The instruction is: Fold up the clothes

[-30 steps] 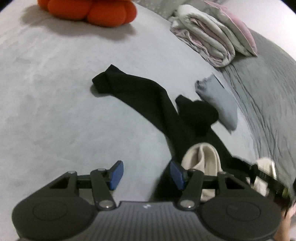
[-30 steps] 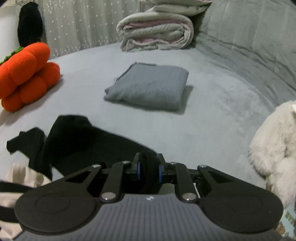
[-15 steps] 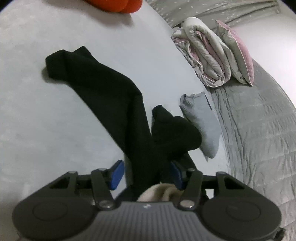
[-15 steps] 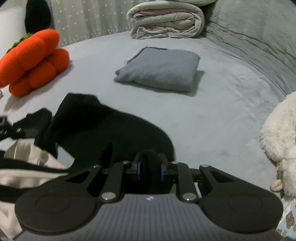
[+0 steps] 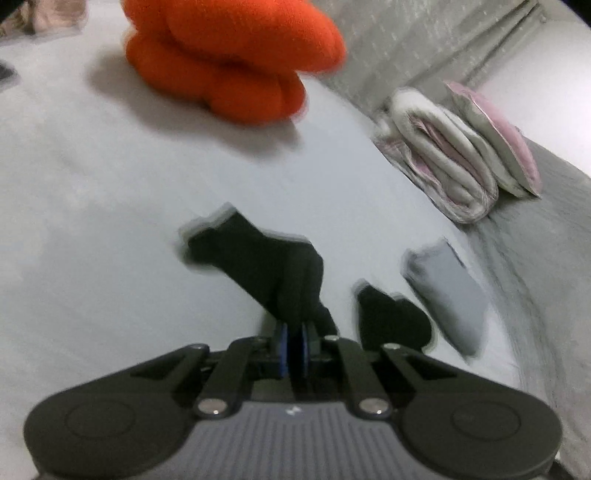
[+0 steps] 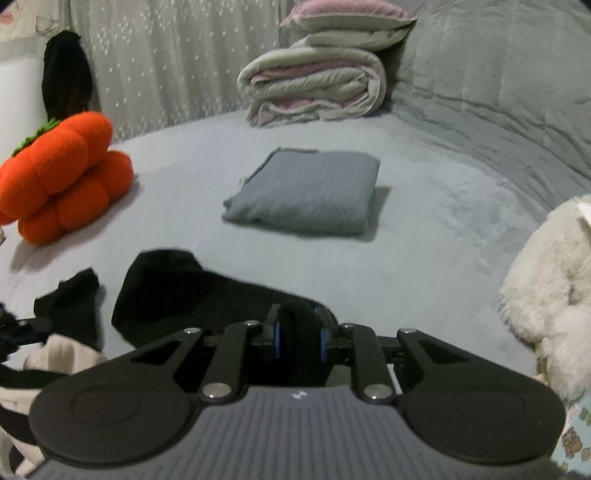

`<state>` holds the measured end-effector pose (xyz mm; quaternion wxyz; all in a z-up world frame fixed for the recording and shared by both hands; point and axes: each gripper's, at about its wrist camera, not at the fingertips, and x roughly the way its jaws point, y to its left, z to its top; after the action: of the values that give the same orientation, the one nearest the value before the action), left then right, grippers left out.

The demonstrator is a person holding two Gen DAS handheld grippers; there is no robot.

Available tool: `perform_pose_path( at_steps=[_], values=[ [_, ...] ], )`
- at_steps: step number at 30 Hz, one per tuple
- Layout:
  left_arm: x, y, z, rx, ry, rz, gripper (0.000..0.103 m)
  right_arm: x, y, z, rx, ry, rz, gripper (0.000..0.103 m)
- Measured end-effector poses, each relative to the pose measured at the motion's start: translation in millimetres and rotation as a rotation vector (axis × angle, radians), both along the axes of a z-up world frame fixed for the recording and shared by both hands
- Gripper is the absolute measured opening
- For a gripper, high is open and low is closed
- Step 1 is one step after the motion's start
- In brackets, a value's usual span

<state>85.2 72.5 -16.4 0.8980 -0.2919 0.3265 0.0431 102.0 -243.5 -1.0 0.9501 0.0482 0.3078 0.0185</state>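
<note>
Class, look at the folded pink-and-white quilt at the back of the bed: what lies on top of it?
A pink-topped pillow lies on the folded pink-and-white quilt. Whatever is beneath the quilt, on the grey bed sheet, is covered from view.

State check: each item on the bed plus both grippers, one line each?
left gripper: shut on black garment
right gripper: shut on black garment
black garment: unfolded, gripped at two spots
grey cloth: folded, flat
quilt: rolled
orange plush: resting on bed
</note>
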Motion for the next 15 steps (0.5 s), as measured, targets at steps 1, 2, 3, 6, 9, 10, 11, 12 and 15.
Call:
perform_pose_path(
  at_steps=[1, 2, 3, 6, 9, 10, 11, 12, 15],
  values=[
    [-4, 6, 6, 0.027, -0.019, 0.033, 0.007, 0, 0, 2, -0.001, -0.009, -0.005, 0.02],
    [-9, 12, 12, 0.058, -0.038, 0.067, 0.007, 0, 0, 4, -0.001, -0.019, -0.009, 0.02],
    [-13, 19, 18, 0.091, -0.058, 0.102, 0.007, 0, 0, 5, -0.002, -0.029, -0.013, 0.02],
    [-25, 37, 32, 0.197, -0.089, 0.191, 0.007, 0, 4, 10, -0.028, -0.063, -0.016, 0.02],
    [-34, 60, 40, 0.24, -0.092, 0.269, 0.007, 1, 7, 13, -0.051, -0.081, -0.016, 0.02],
    [-35, 66, 41, 0.24, -0.089, 0.288, 0.007, 1, 7, 12, -0.055, -0.081, -0.015, 0.02],
    [-37, 73, 42, 0.238, -0.086, 0.307, 0.007, 1, 8, 12, -0.059, -0.082, -0.014, 0.02],
    [-39, 80, 42, 0.236, -0.082, 0.327, 0.007, 2, 8, 11, -0.061, -0.077, -0.01, 0.02],
    [-48, 96, 42, 0.252, -0.065, 0.357, 0.007, 4, 11, 7, -0.061, -0.051, 0.008, 0.02]
  ],
)
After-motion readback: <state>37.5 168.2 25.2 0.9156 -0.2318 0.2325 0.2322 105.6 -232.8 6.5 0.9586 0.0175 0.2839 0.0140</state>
